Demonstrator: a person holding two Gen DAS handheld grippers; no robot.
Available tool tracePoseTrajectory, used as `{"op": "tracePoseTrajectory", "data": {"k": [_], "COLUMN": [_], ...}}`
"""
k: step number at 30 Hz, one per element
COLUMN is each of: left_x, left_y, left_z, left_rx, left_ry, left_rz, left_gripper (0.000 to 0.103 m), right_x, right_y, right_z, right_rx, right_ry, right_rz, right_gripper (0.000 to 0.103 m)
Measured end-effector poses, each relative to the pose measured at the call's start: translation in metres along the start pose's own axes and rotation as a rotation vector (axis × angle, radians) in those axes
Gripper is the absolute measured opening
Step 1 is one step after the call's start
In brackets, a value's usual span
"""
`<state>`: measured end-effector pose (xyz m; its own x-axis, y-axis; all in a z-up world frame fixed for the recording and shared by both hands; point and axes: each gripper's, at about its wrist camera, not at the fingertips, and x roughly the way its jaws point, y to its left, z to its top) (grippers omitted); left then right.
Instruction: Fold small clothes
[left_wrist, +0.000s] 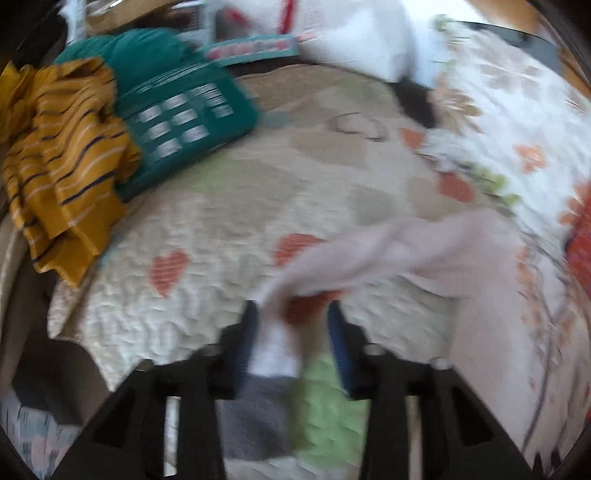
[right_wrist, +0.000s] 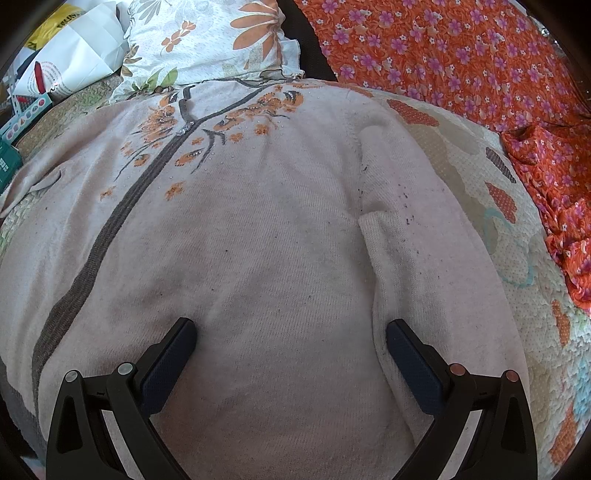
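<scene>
Item: pale pink cardigan (right_wrist: 266, 236), spread front-up across the middle of the quilted bedspread (right_wrist: 465, 155), zip running toward the pillow (right_wrist: 207, 40) at the far edge; one sleeve (left_wrist: 388, 251) drawn out toward the left gripper (left_wrist: 291, 321), jaws part-open, cuff lying between them but blurred, grip not certain; right gripper (right_wrist: 291, 332) jaws wide, resting on the lower body, holding nothing; judged step: folding the sleeve inward; advice: secure the cuff firmly, keep the body pinned flat.
</scene>
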<state>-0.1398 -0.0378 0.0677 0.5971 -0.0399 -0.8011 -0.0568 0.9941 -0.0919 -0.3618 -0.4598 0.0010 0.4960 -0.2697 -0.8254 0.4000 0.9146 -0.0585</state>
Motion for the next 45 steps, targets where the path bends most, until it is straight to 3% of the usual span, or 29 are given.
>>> {"op": "tracePoseTrajectory", "data": {"k": [2,3,5,10,12,16,20,23,27,30,31,32,33,34,40,42,43,44,45], "left_x": [-0.01,-0.016,-0.024,-0.038,-0.042,-0.046,-0.043,-0.039,-0.03,-0.021,-0.019,-0.017,-0.016,-0.015,-0.012,-0.011,-0.01,-0.01,-0.01], "left_y": [-0.023,-0.036,-0.054,-0.098,-0.109,-0.12,-0.129,-0.129,-0.122,-0.117,-0.116,-0.115,-0.114,-0.113,-0.112,-0.113,-0.113,-0.114,-0.115], "left_z": [-0.007,-0.014,-0.022,-0.048,-0.056,-0.067,-0.077,-0.083,-0.085,-0.084,-0.084,-0.084,-0.083,-0.083,-0.083,-0.083,-0.084,-0.085,-0.085], "left_rx": [0.06,0.105,0.163,0.336,0.382,0.421,0.455,0.469,0.446,0.404,0.393,0.383,0.373,0.368,0.365,0.36,0.358,0.359,0.363], "left_ry": [-0.023,-0.027,-0.034,-0.072,-0.068,-0.055,-0.044,-0.024,0.021,0.078,0.093,0.106,0.117,0.121,0.126,0.139,0.143,0.146,0.146], "left_rz": [-0.042,-0.076,-0.138,-0.186,-0.217,-0.266,-0.266,-0.259,-0.254,-0.281,-0.289,-0.297,-0.302,-0.301,-0.276,-0.285,-0.288,-0.289,-0.288], "left_gripper": [0.046,0.053,0.063,0.065,0.066,0.072,0.073,0.073,0.073,0.073,0.073,0.073,0.073,0.073,0.073,0.073,0.073,0.073,0.073], "right_x": [-0.002,-0.006,-0.031,-0.101,-0.115,-0.12,-0.123,-0.119,-0.129,-0.119,-0.11,-0.099,-0.095,-0.094,-0.173,-0.2,-0.204,-0.206,-0.205], "right_y": [-0.001,0.0,-0.014,-0.092,-0.134,-0.174,-0.189,-0.196,-0.179,-0.162,-0.157,-0.15,-0.149,-0.15,-0.203,-0.238,-0.249,-0.264,-0.276], "right_z": [0.002,0.004,0.012,0.01,-0.007,-0.048,-0.079,-0.093,-0.103,-0.107,-0.109,-0.112,-0.112,-0.11,-0.053,-0.038,-0.037,-0.036,-0.038], "right_rx": [-0.006,-0.017,0.001,0.191,0.263,0.335,0.396,0.456,0.465,0.417,0.399,0.373,0.368,0.382,0.446,0.526,0.548,0.574,0.598], "right_ry": [0.009,0.02,0.0,-0.097,-0.05,0.079,0.116,0.155,0.128,0.168,0.197,0.235,0.253,0.251,-0.048,-0.152,-0.169,-0.172,-0.157], "right_rz": [0.003,0.009,0.037,0.025,-0.023,-0.031,-0.031,0.026,0.089,0.041,0.03,0.045,0.062,0.081,-0.078,-0.221,-0.277,-0.371,-0.43], "right_gripper": [0.103,0.102,0.085,0.086,0.086,0.086,0.086,0.086,0.086,0.09,0.086,0.049,0.019,0.013,0.013,0.016,0.033,0.057,0.061]}}
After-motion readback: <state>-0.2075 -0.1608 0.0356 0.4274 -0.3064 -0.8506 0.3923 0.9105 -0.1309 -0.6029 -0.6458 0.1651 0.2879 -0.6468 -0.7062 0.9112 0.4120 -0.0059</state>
